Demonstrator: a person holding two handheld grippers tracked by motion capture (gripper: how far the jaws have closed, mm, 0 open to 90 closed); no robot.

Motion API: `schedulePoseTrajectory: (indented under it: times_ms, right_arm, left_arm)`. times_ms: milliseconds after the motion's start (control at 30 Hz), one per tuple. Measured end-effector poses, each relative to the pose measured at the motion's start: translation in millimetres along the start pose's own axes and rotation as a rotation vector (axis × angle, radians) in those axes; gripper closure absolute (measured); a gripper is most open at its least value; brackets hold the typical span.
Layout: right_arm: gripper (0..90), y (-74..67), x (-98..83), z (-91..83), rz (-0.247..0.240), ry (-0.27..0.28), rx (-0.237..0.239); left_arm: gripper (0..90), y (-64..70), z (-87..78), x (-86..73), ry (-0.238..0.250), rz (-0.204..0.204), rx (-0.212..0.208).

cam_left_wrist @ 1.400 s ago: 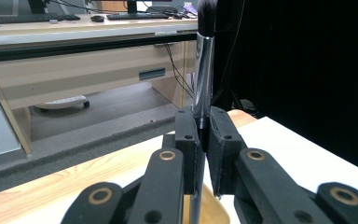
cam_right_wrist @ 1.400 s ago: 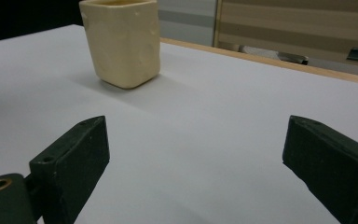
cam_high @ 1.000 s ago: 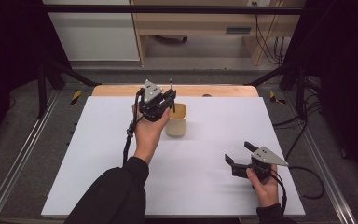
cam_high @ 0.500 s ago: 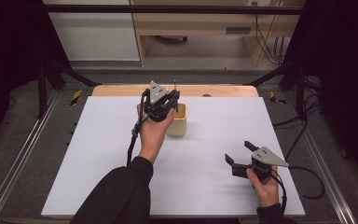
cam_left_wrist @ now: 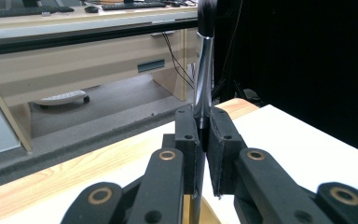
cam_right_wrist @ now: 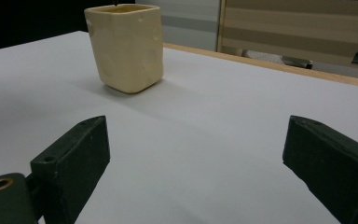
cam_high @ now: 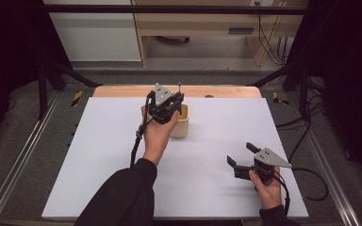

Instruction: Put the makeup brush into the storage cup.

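Gripping a slim metal tool [cam_left_wrist: 204,70] with its jaws clamped tight on the shaft, the left gripper [cam_high: 166,104] hangs over the cream cup [cam_high: 182,123], which stands upright on the white surface [cam_high: 99,155] just past centre toward twelve o'clock, the tool's lower end dipping toward the cup's mouth. Down at five o'clock the right gripper [cam_high: 241,156] rests low on the white sheet, jaws wide apart on nothing. Beyond the wooden far edge [cam_high: 226,91] lie grey floor [cam_high: 122,75], a pale wooden desk [cam_high: 202,23] and dangling cables [cam_high: 264,33], with dark curtains at three and nine o'clock.
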State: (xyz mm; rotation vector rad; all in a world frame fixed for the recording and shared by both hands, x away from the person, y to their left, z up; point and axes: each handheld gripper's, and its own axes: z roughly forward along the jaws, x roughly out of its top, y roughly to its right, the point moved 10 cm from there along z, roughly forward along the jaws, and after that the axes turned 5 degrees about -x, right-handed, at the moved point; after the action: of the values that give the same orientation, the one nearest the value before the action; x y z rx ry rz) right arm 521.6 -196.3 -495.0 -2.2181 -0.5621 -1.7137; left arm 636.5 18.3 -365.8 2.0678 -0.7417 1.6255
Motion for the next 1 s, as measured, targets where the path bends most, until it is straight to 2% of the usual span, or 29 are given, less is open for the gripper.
schedulePoseTrajectory:
  times_ms: [367,533,600,1000]
  right_arm:
    - [7.6,-0.3,-1.3,0.5,0.002,-0.011,0.003]
    - [7.6,-0.3,-1.7,0.7,0.000,-0.012,0.002]
    - [7.6,-0.4,-1.7,1.0,0.002,-0.012,0.003]
    - [7.6,-0.4,-1.9,0.9,0.002,-0.013,0.004]
  left_arm:
    - [83.5,-0.2,2.7,-7.1,-0.013,-0.004,-0.001]
    - [83.5,-0.8,4.1,-15.0,-0.024,-0.017,-0.002]
    - [83.5,-1.1,4.6,-17.8,-0.031,-0.010,0.001]
    - [83.5,-9.7,4.2,-26.5,-0.042,-0.020,0.019]
